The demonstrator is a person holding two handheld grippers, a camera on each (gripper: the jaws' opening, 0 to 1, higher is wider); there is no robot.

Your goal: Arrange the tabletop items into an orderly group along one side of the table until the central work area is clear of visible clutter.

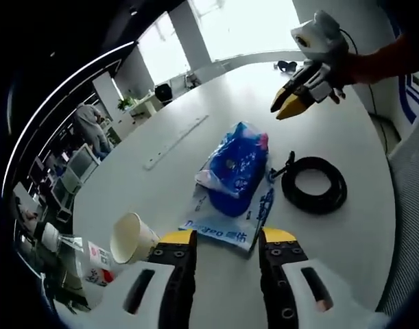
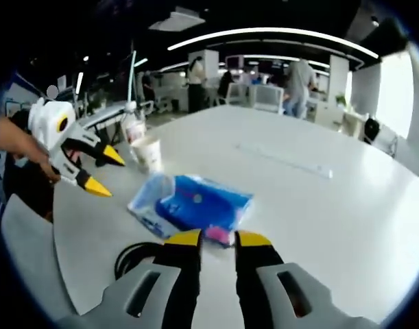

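Observation:
A blue tissue pack [image 1: 234,166] lies mid-table on a flat white-and-blue packet [image 1: 226,229]. A coiled black cable [image 1: 313,184] rests just right of it. My left gripper [image 1: 228,236] is open and empty, hovering short of the packet's near edge. My right gripper [image 1: 286,108], held by a hand with an orange sleeve, hangs in the air beyond the cable with its jaws slightly apart. In the right gripper view, my right gripper [image 2: 219,238] is open above the tissue pack [image 2: 195,204]. The cable [image 2: 132,258] is at lower left and the left gripper [image 2: 103,175] is open at left.
A paper cup [image 1: 132,238] [image 2: 147,152] and a plastic bottle [image 2: 132,127] stand near the table edge. A long pale strip [image 1: 176,140] [image 2: 284,161] lies further along the white table [image 1: 346,247]. Office desks, chairs and people fill the room behind.

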